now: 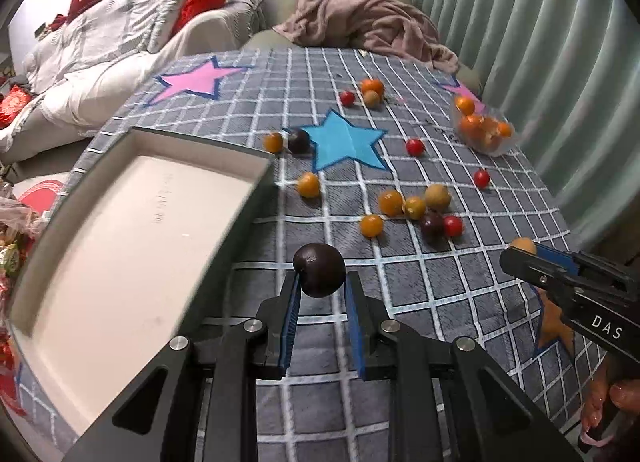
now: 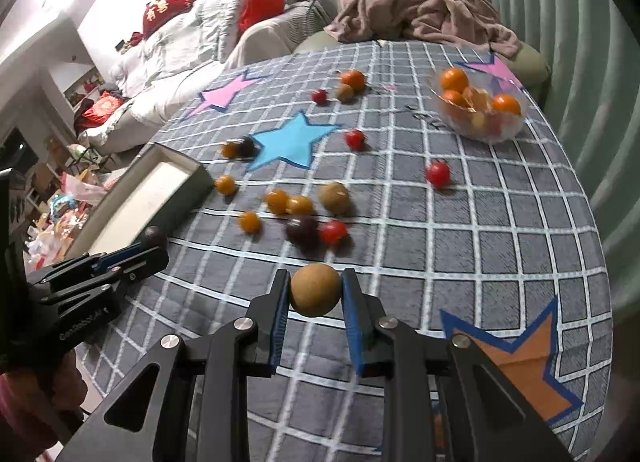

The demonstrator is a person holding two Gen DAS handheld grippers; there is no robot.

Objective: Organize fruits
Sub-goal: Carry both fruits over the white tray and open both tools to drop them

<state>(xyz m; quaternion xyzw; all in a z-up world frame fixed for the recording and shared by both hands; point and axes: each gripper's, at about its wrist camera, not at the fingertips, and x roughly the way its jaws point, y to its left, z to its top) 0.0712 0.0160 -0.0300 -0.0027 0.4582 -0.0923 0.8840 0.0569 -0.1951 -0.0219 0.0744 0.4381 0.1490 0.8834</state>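
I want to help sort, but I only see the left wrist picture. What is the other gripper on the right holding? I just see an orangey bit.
Observer: The right gripper grips a round tan fruit between its blue fingers.
Operator: Is the bowl by the curtain full of oranges?
Observer: The clear bowl holds several orange fruits, not heaped; its near rim shows.
Operator: Is my dark fruit over the box yet?
Observer: No, the dark fruit in the left gripper sits just outside the box wall.
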